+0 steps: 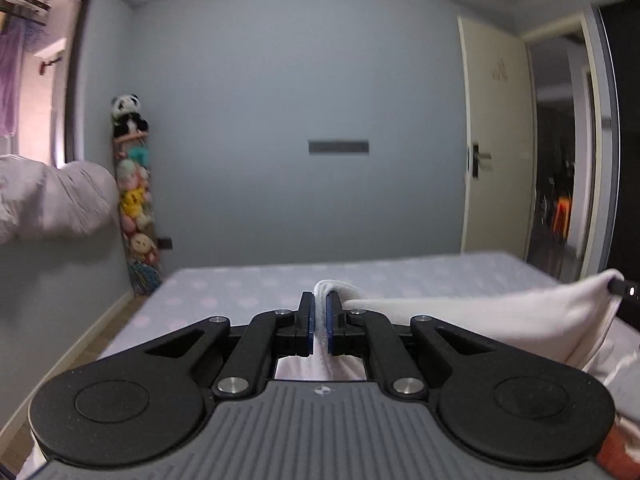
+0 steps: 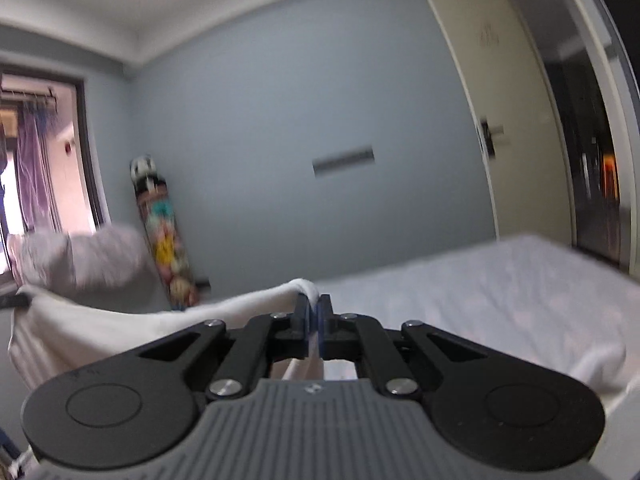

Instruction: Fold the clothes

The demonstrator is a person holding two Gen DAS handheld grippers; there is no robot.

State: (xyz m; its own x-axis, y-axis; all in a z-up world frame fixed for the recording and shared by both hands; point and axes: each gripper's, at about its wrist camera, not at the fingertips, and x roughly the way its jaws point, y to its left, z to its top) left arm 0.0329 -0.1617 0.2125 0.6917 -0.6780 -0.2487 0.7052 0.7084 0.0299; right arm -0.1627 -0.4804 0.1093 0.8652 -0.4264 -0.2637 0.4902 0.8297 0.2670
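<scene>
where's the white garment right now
The white garment is held up above the bed, stretched between the left gripper and the right gripper, each shut on an edge.

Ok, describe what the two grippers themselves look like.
Both match. The left gripper and right gripper each have a grey ribbed body with a small round emblem, black linkage arms with silver pivot bolts, and two large black round discs at the sides. The fingers are black with blue pads. No cables show, and no hand or sleeve can be made out.
</scene>
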